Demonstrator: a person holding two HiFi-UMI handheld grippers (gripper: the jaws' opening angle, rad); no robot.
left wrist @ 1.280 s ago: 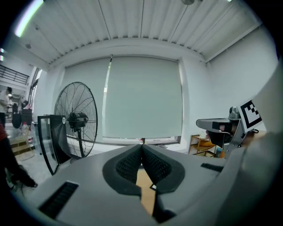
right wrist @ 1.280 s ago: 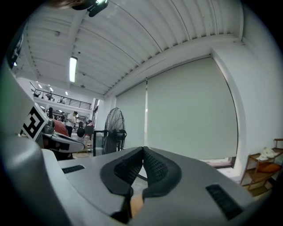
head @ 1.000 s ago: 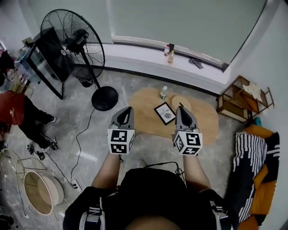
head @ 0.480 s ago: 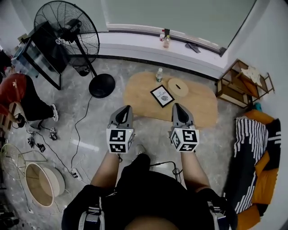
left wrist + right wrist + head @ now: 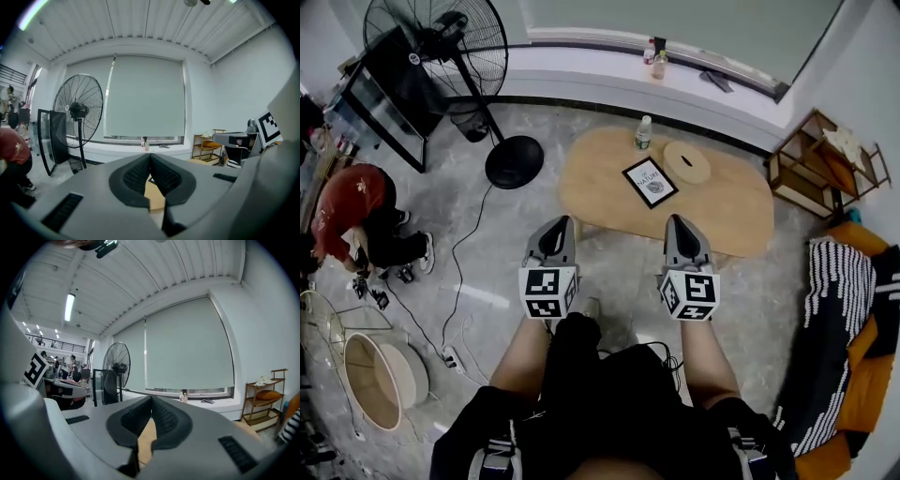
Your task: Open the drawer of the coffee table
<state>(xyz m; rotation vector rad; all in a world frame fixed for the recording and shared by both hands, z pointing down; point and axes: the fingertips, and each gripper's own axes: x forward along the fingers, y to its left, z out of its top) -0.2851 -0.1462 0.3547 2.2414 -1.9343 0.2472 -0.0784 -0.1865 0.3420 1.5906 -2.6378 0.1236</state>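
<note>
Several things at my far left have no part in this: a person in red point(image 5: 356, 202) crouches on the floor, and a standing fan point(image 5: 441, 42) rises beyond; both are well apart from me. My left gripper point(image 5: 563, 223) is clenched on nothing, its ribbed pads pressed together in its own view, since there is nothing to take hold of yet; I hold it out ahead, aimed toward the left end of the coffee table point(image 5: 727, 211) and not touching it. The table lies low before me, oval and wooden, with a bottle point(image 5: 643, 133), a framed card point(image 5: 650, 181) and a round wooden lid point(image 5: 687, 162) toward its far side; the drawer I cannot see from above, so I judge it sits under the top, in the side facing me. My right gripper point(image 5: 676, 221) is likewise shut and empty, level with the left; I judge I carry the pair side by side to come in square on the drawer front. A wooden shelf point(image 5: 825, 164) stands at the far right, well apart.
</note>
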